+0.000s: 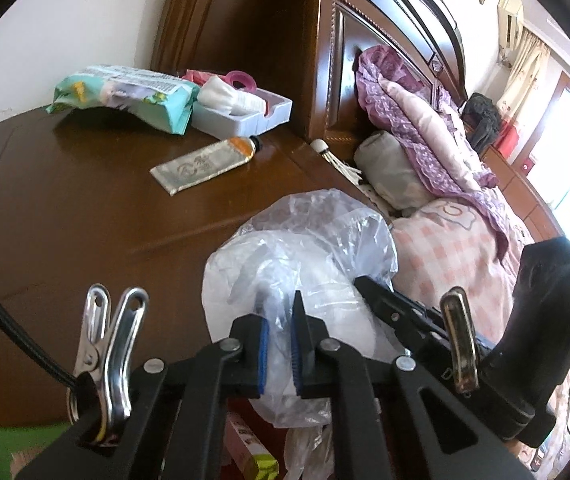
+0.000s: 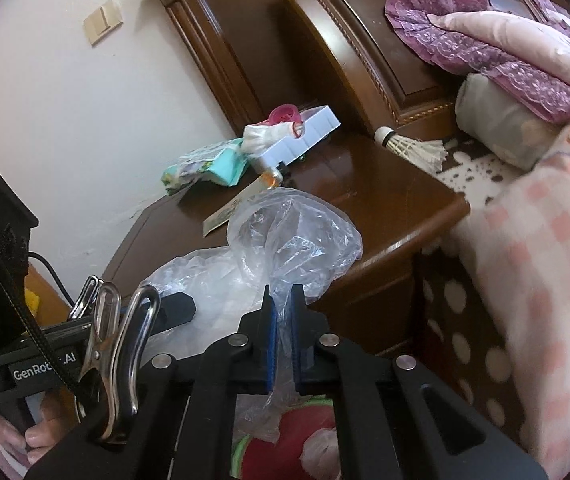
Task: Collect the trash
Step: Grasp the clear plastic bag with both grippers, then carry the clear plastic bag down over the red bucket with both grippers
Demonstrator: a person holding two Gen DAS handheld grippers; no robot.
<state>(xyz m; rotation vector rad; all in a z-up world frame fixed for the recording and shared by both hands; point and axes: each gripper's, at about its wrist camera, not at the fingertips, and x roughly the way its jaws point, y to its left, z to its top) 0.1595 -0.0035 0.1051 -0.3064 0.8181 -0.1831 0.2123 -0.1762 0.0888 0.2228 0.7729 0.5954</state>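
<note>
A crumpled clear plastic bag [image 1: 305, 240] [image 2: 293, 232] hangs over the front edge of the brown nightstand [image 1: 65, 220] [image 2: 385, 208], with something whitish inside it. My left gripper [image 1: 280, 308] is shut on a fold of the bag, film pinched between its blue pads. My right gripper [image 2: 283, 294] is shut on another fold of the same bag. In the left wrist view the right gripper's black fingers [image 1: 369, 286] reach in from the right. The left gripper's finger [image 2: 181, 306] shows at the left in the right wrist view.
On the nightstand lie a flattened tube [image 1: 205, 162] [image 2: 245, 200], a green packet [image 1: 125, 96] [image 2: 205, 168], a white tray [image 1: 245, 114] [image 2: 317, 128] and a shuttlecock [image 1: 333, 158] [image 2: 409, 144]. A bed with a pink checked quilt [image 1: 453, 256] [image 2: 545, 260] stands to the right. A hand [image 2: 33, 436] shows at lower left.
</note>
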